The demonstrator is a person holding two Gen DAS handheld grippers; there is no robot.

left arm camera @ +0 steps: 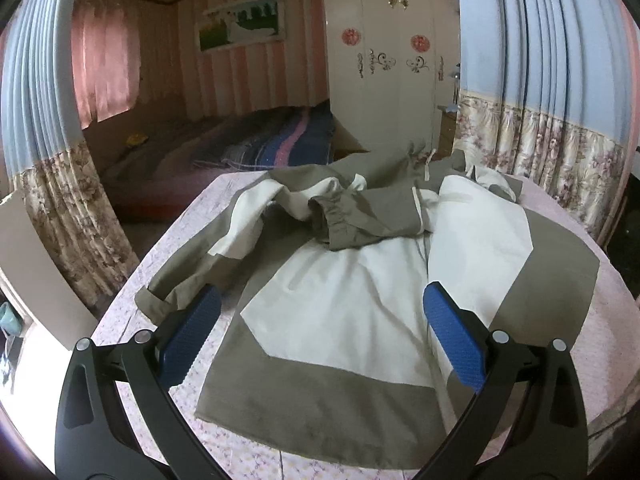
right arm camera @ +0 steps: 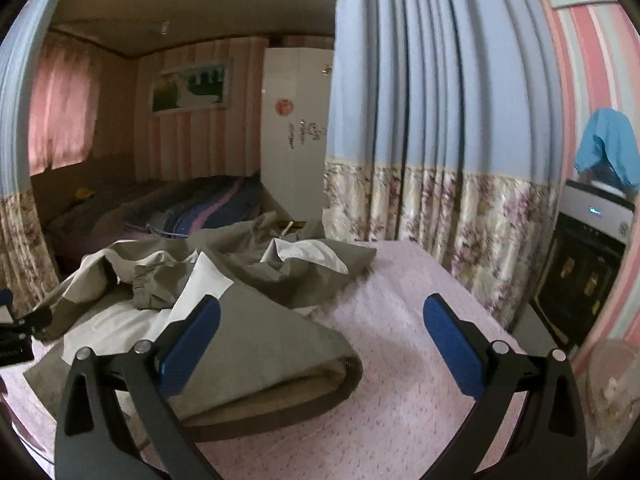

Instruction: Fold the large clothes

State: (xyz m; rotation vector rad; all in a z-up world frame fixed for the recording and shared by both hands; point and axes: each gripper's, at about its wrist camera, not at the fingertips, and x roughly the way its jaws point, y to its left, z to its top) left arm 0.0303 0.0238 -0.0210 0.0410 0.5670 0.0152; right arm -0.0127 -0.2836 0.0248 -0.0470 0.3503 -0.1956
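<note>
Fingers of the left gripper and right gripper were both wide open, holding nothing. Between them the big jacket lay spread on the pink bench, one sleeve crossed toward twelve o'clock, probably ready for folding.

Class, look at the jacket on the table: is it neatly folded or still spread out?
Mostly spread out: the jacket lies open on the table, sleeves bunched loosely across it, no tidy fold.

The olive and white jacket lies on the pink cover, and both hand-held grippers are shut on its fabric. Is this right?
Not quite. The jacket does lie on the pink cover, but both wrist views show the left hand-held gripper and right hand-held gripper open, holding nothing.
</note>
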